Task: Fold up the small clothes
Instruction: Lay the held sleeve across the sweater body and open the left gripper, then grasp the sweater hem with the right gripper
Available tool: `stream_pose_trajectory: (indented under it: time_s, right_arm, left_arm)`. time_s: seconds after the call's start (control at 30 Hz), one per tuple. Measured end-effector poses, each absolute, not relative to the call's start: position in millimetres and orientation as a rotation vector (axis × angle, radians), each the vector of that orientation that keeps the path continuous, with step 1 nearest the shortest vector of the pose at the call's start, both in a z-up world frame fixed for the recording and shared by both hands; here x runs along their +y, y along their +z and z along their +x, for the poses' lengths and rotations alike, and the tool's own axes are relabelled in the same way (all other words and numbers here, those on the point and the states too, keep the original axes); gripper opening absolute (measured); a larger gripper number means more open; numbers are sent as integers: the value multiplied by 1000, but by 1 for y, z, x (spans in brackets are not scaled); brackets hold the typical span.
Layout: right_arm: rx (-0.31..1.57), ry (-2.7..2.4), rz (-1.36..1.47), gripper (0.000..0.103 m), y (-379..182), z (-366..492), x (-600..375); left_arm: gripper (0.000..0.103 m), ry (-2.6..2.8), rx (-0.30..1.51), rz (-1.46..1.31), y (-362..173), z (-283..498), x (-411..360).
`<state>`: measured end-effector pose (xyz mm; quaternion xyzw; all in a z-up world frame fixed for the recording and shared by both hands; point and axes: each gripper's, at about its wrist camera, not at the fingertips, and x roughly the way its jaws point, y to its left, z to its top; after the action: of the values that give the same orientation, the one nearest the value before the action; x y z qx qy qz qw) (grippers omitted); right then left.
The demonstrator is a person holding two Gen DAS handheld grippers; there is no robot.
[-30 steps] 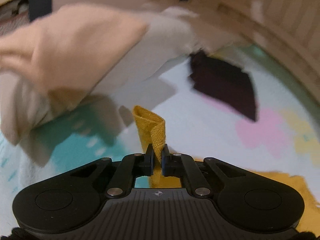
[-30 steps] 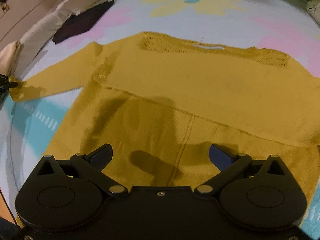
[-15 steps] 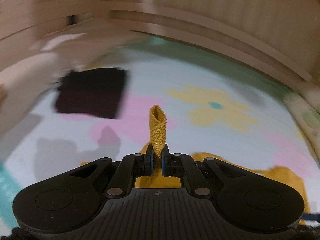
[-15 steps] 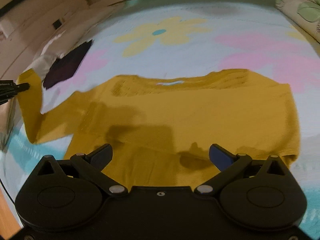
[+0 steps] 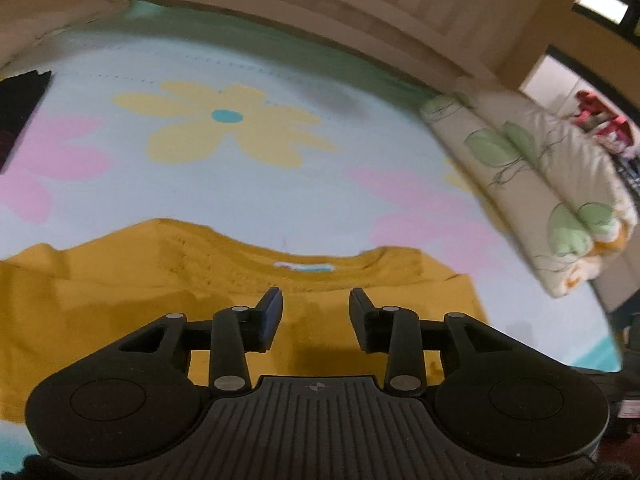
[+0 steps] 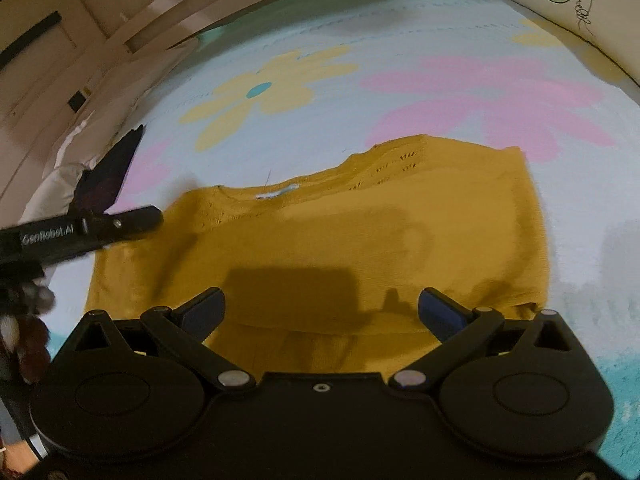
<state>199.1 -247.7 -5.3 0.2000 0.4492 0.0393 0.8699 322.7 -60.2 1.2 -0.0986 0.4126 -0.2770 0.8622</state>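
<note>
nearest in the left wrist view is the left gripper (image 5: 314, 300), its jaws just come apart with nothing between them, hanging over the mustard sweater (image 5: 120, 300). the sleeve it carried a moment ago is out of its grasp. in the right wrist view the right gripper (image 6: 320, 308) has its jaws spread wide and empty above the lower part of the same sweater (image 6: 360, 232); the left tool's finger reaches in from nine o'clock to the sweater's shoulder edge, whether touching it i cannot tell.

the sweater lies flat on the floral bedsheet (image 5: 280, 192), neckline toward twelve o'clock with a pale label showing in the collar. both sides look folded in, making a rough rectangle, and a dark shadow falls across its middle.

further out, a yellow flower print (image 5: 228, 124) sits at twelve o'clock in the left view, pink petals either side. a dark folded garment (image 6: 108, 176) lies at ten o'clock in the right view, against a pale cloth pile at the bed's edge. a leaf-patterned quilt (image 5: 540, 184) is bundled at two o'clock in the left view, with the wooden headboard (image 5: 360, 12) curving behind everything.
</note>
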Motion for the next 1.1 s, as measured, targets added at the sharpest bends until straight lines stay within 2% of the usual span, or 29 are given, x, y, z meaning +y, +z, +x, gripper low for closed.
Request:
stream_pose_trajectory:
  time_s: [0.1, 0.33, 0.37, 0.43, 0.47, 0.6, 0.97, 1.0, 1.07, 1.1]
  right_arm:
    - [929, 89, 439, 103, -5, 203, -247]
    - [906, 161, 486, 102, -10, 221, -227]
    - [916, 174, 485, 99, -12, 225, -221]
    - [932, 190, 476, 77, -15, 231, -210]
    - [940, 193, 466, 74, -17, 234, -204]
    - [956, 228, 452, 73, -25, 243, -187]
    - [997, 237, 496, 74, -52, 261, -167]
    - [991, 245, 503, 70, -52, 262, -165]
    - [988, 266, 521, 50, -53, 263, -162]
    - [991, 262, 518, 23, -53, 262, -160]
  left_arm:
    - [46, -586, 835, -210, 5, 322, -52]
    - [47, -383, 960, -115, -25, 336, -23]
    - [47, -362, 982, -102, -32, 338, -16]
    - [47, -330, 1014, -76, -44, 340, -5]
    - [47, -313, 1029, -61, -50, 341, 0]
    - [47, -315, 1044, -50, -64, 343, 16]
    - [48, -341, 1037, -70, -62, 341, 16]
    - [48, -341, 1032, -72, -61, 341, 17]
    - [48, -313, 1010, -72, -56, 341, 21]
    - [48, -295, 997, -76, -53, 342, 25]
